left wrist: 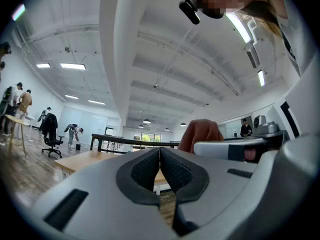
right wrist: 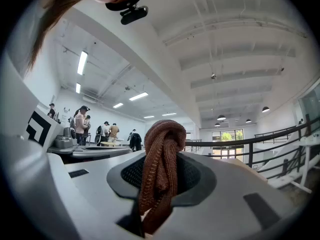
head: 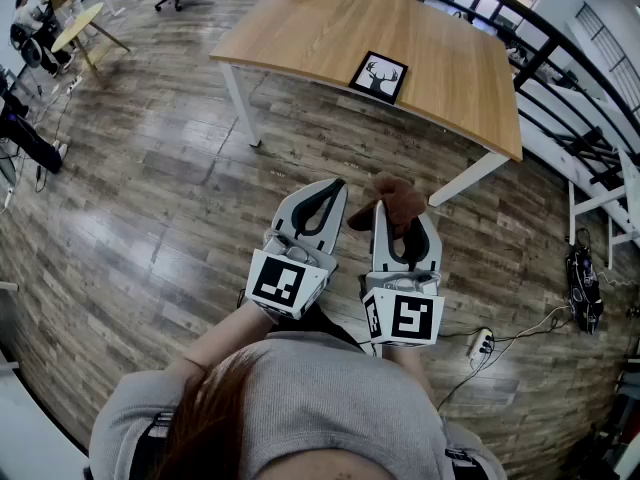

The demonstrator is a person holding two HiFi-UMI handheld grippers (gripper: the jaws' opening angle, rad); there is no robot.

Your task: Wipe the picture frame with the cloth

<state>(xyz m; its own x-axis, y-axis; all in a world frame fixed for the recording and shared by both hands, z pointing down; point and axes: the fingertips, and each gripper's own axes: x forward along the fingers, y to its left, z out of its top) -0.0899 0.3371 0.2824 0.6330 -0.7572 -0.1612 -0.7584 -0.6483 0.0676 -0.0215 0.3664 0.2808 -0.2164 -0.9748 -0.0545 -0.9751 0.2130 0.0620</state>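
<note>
Fingers (right wrist: 195,173) of the right gripper (right wrist: 160,156) are clamped on a brown cloth (right wrist: 159,149). Those of the left gripper (left wrist: 159,156) are pressed together with nothing between them.

Only the head view shows the picture frame (head: 378,76). It lies flat on a wooden table (head: 320,23), close to the table's near edge and turned at a slant. It has a black border around a white sheet with a black deer head and antlers. Both grippers are held side by side over the wood-plank floor (head: 150,178) in front of the person's body. They are well apart from the frame, and the cloth is clear of it too.

The right gripper view gives the cloth's detail. It is a ribbed knit, bunched into a thick fold that rises as a rounded loop above the jaw tips and hangs down between the dark pads. In the head view it is only a rumpled brown lump at the tip of the right gripper.

The left gripper view shows the closed dark pads meeting along a thin line, part of the tabletop beyond them, and the cloth poking up at the right above the other gripper's pale body. The right gripper view also shows people (right wrist: 82,121) standing far off at the left and a dark railing (right wrist: 250,141) at the right.
</note>
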